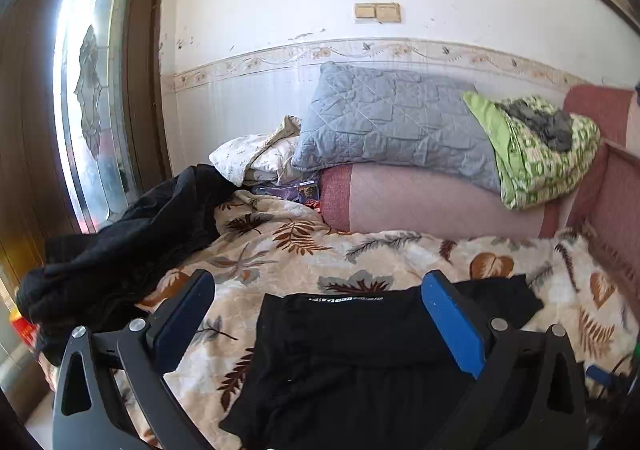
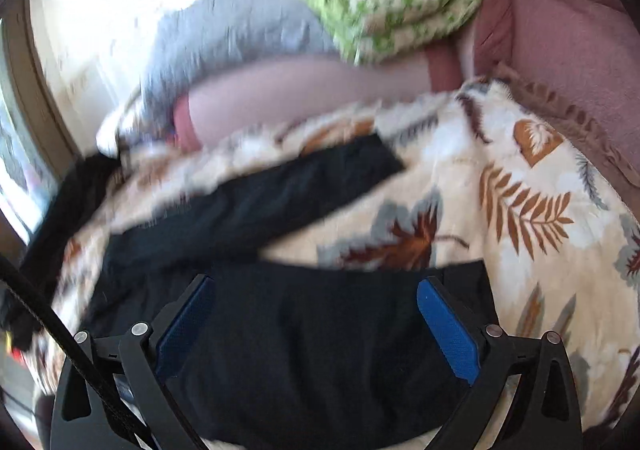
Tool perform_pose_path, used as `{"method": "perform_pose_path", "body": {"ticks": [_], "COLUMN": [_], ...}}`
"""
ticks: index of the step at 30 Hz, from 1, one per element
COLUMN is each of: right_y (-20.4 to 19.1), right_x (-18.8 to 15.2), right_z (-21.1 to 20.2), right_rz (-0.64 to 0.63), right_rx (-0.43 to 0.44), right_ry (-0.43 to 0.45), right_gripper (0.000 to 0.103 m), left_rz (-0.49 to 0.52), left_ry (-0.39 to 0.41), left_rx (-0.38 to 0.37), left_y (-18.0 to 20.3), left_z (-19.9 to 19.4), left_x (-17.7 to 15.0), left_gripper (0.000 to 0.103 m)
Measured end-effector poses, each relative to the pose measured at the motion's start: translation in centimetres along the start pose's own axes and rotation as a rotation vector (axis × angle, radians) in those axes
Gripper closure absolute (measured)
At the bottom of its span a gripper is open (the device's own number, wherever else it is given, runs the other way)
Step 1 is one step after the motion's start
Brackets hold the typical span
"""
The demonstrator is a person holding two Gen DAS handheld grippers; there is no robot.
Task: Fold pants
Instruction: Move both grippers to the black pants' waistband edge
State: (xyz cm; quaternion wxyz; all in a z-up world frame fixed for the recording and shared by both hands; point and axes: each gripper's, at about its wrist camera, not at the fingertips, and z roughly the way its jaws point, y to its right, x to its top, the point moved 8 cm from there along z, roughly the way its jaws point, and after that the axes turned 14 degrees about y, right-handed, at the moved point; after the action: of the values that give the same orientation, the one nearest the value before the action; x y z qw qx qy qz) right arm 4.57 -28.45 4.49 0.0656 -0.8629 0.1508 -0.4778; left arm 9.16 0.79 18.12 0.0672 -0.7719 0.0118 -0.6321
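Hovering my left gripper (image 1: 320, 290) spread wide over the black pants (image 1: 352, 362) lying on the leaf-print blanket (image 1: 320, 246), dark clothes pile (image 1: 120, 250) at far left. My right gripper (image 2: 316, 290) is wide too, over the pants' fabric; view blurred.

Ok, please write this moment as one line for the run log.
step: fold pants | left gripper: open, over black pants | right gripper: open, over pants | surface: leaf-print blanket | right view: blurred
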Motion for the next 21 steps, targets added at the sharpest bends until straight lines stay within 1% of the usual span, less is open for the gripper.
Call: {"method": "perform_pose_path", "body": {"ticks": [2,4,6,8,9,11,13,14,15,18,20,21], "right_y": [-0.1,-0.7,-1.4,-2.8,-3.8,-4.8,-5.5,-5.6,-5.8,-6.0,-6.3,-6.4], "right_x": [-0.3,-0.2,0.1,0.4,0.5,0.8,0.9,0.9,0.8,0.6,0.5,0.7], "right_z": [-0.3,-1.0,-1.8,-2.5,-2.7,-2.8,-2.5,-2.1,-1.5,-0.3,0.6,1.4], "right_rz": [-0.081,-0.146,-0.184,-0.234,-0.282,-0.299,-0.262,-0.224,-0.157,-0.022,-0.034,-0.067], "right_rx": [-0.065,-0.111,-0.110,-0.096,-0.089,-0.077,-0.045,-0.021,0.017,0.090,0.084,0.065], "right_ry": [0.020,0.063,0.107,0.133,0.140,0.148,0.132,0.108,0.071,0.000,-0.029,-0.044], "right_gripper": [0.000,0.000,0.000,0.000,0.000,0.000,0.000,0.000,0.000,0.000,0.000,0.000], "left_rz": [-0.028,-0.055,-0.047,-0.040,-0.036,-0.043,-0.055,-0.066,-0.070,-0.085,-0.098,-0.106], "left_ry": [-0.031,-0.055,-0.047,-0.034,-0.039,-0.069,-0.129,-0.153,-0.180,-0.245,-0.293,-0.321], "left_rx": [0.009,-0.019,-0.028,-0.044,-0.066,-0.119,-0.149,-0.154,-0.155,-0.138,-0.124,-0.117], "left_y": [-0.5,-0.8,-1.5,-2.1,-2.3,-3.0,-4.0,-4.5,-5.1,-7.3,-8.9,-9.6], "left_z": [0.5,1.0,0.9,0.8,0.9,1.3,2.1,2.4,3.0,4.7,6.3,7.3], "left_x": [-0.3,-0.7,-1.2,-1.5,-1.7,-2.4,-3.5,-4.0,-4.5,-6.2,-7.5,-8.1], "left_gripper": [0.000,0.000,0.000,0.000,0.000,0.000,0.000,0.000,0.000,0.000,0.000,0.000]}}
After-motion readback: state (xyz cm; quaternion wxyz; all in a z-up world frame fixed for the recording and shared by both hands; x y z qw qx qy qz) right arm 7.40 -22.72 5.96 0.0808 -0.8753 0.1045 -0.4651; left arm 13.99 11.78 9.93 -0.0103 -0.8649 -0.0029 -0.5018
